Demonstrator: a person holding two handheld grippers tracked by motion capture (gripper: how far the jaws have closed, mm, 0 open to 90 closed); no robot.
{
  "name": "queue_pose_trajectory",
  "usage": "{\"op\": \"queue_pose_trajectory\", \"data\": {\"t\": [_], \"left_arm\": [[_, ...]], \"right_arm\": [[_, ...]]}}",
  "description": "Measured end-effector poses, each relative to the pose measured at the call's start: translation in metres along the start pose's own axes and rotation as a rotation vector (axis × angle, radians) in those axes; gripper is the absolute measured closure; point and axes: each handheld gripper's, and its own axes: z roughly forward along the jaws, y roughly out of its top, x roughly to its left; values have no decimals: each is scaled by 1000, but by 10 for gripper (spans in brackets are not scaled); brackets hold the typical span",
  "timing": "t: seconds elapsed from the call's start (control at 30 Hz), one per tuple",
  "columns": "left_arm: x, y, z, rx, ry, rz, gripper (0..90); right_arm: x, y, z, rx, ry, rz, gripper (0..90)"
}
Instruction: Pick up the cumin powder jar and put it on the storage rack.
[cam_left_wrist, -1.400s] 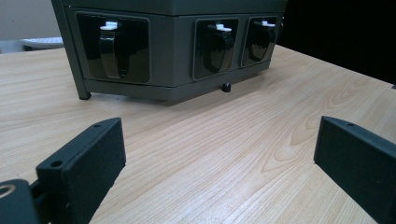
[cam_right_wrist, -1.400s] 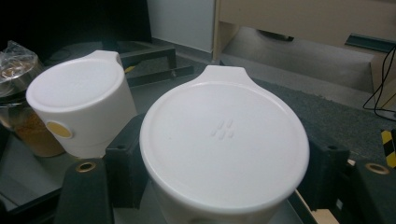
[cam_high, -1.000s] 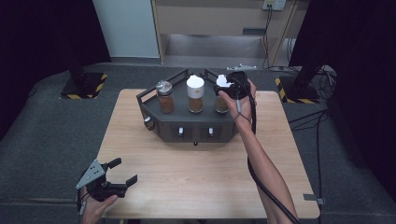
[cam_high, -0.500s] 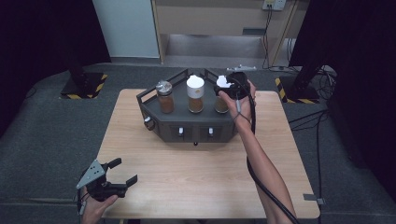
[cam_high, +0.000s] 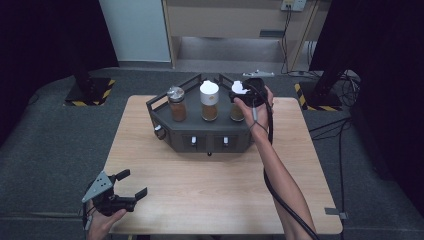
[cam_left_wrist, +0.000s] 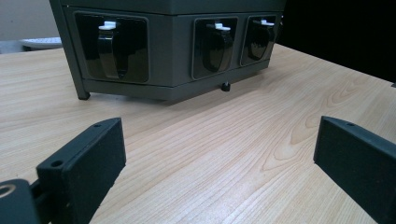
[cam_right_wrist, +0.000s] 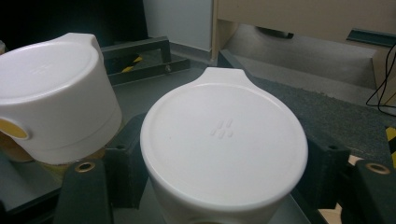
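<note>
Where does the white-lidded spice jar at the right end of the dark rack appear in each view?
High view: the right white-lidded spice jar stands at the rack's right end, upper centre, with the right gripper at its lid.
Left gripper view: the jar is not in it; the picture has the rack's front panels.
Right gripper view: its round white lid sits centre, between the jaws.
Shared landmark: the dark grey rack.

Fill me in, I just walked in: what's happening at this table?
A person works with two handheld grippers. The right gripper has its jaws around the white lid of the rightmost jar in a dark rack holding three spice jars. The left gripper hangs open above the table's near left corner, holding nothing.
</note>
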Motion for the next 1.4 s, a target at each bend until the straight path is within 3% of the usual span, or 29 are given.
{"op": "queue_pose_trajectory", "data": {"t": [0.23, 0.5, 0.97, 1.4], "left_arm": [[0, 1, 0, 5, 0, 1, 15], [-1, 1, 1, 7, 1, 2, 15], [0, 1, 1, 5, 2, -2, 15], [0, 1, 3, 3, -5, -3, 14]], "right_arm": [[3, -1, -7, -29, -28, 6, 179], [-5, 4, -30, -75, -7, -5, 91], [4, 1, -82, -159, 73, -101, 57], [2, -28, -132, -230, 154, -140, 38]]}}
